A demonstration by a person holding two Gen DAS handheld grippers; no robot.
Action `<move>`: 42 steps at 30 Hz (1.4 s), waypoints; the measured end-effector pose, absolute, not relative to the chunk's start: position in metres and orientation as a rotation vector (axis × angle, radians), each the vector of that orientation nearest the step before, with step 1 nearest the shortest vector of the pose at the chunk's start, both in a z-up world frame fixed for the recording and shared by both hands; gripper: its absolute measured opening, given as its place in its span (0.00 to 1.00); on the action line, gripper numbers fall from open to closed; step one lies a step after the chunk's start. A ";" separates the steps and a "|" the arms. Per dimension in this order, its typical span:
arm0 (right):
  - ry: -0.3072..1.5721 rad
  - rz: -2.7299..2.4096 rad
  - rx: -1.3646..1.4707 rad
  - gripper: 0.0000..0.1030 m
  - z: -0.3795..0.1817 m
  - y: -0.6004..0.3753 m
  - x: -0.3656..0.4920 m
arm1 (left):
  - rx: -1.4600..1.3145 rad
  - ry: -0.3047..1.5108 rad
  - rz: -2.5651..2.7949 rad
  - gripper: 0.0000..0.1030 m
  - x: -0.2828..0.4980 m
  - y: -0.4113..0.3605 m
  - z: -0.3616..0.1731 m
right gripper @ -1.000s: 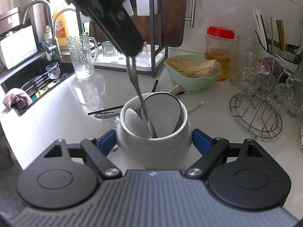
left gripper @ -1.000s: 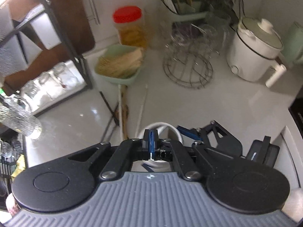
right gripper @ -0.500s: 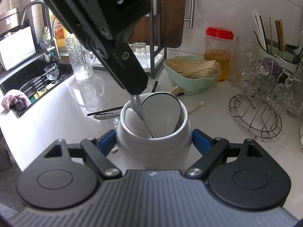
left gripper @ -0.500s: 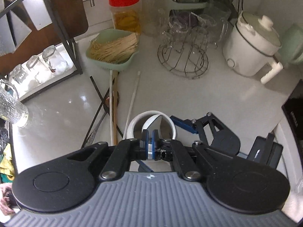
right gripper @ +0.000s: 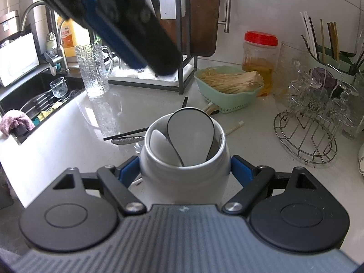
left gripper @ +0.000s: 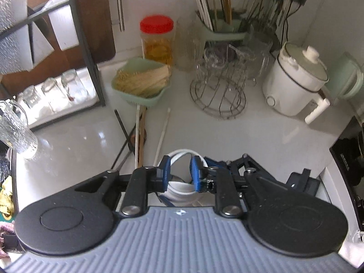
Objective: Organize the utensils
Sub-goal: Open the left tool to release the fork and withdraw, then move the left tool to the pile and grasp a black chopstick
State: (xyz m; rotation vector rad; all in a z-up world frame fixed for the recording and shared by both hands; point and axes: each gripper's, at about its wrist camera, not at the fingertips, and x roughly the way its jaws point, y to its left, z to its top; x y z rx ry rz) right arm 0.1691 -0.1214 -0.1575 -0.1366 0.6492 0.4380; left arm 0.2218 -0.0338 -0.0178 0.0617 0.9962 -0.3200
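Note:
My right gripper (right gripper: pixel 184 171) is shut on a white ceramic jar (right gripper: pixel 182 182), one blue pad on each side. The jar holds a white spoon (right gripper: pixel 159 143) and a wide white scoop with a black rim (right gripper: pixel 192 136). My left gripper (left gripper: pixel 179 170) hangs just above the jar's mouth (left gripper: pixel 182 157). Its jaws are opening and no pad presses on anything. In the right wrist view the left gripper (right gripper: pixel 152 67) is a dark blur above and left of the jar. Black chopsticks (left gripper: pixel 122 127), pale sticks (left gripper: pixel 138 132) and a white chopstick (left gripper: pixel 162 134) lie loose beyond the jar.
A green basket of dry strands (left gripper: pixel 142 82), a red-lidded jar (left gripper: pixel 157 38), a wire glass rack (left gripper: pixel 218 91) and a white cooker (left gripper: pixel 295 79) stand at the back. A glass mug (right gripper: pixel 94 70) and the sink (right gripper: pixel 34 100) are to the left. A metal handle (right gripper: pixel 127 140) lies by the jar.
The left gripper lowered a metal utensil into the jar, let it go and lifted away, its jaws parting. The right gripper and the jar stayed still.

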 end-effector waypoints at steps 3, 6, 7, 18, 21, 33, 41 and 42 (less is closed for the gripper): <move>0.650 0.435 -0.136 0.86 -0.157 -0.121 0.169 | 0.067 0.942 -0.306 0.29 0.215 -0.031 -0.008; 0.650 0.433 -0.134 0.86 -0.157 -0.121 0.169 | 0.061 0.889 -0.296 0.39 0.209 -0.026 -0.001; 0.649 0.432 -0.134 0.86 -0.158 -0.121 0.169 | 0.057 0.876 -0.293 0.44 0.207 -0.025 0.000; 0.651 0.414 -0.128 0.86 -0.158 -0.119 0.169 | 0.035 0.818 -0.221 0.75 0.193 0.010 -0.009; 0.650 0.418 -0.128 0.86 -0.157 -0.119 0.169 | 0.022 0.793 -0.186 0.80 0.188 0.026 -0.015; 0.642 0.418 -0.123 0.86 -0.158 -0.120 0.169 | -0.047 0.797 -0.091 0.82 0.171 0.066 -0.060; 0.644 0.419 -0.131 0.86 -0.158 -0.120 0.169 | -0.112 0.825 -0.061 0.82 0.172 0.089 -0.094; 0.644 0.418 -0.133 0.86 -0.158 -0.120 0.169 | -0.118 0.831 -0.061 0.82 0.173 0.092 -0.098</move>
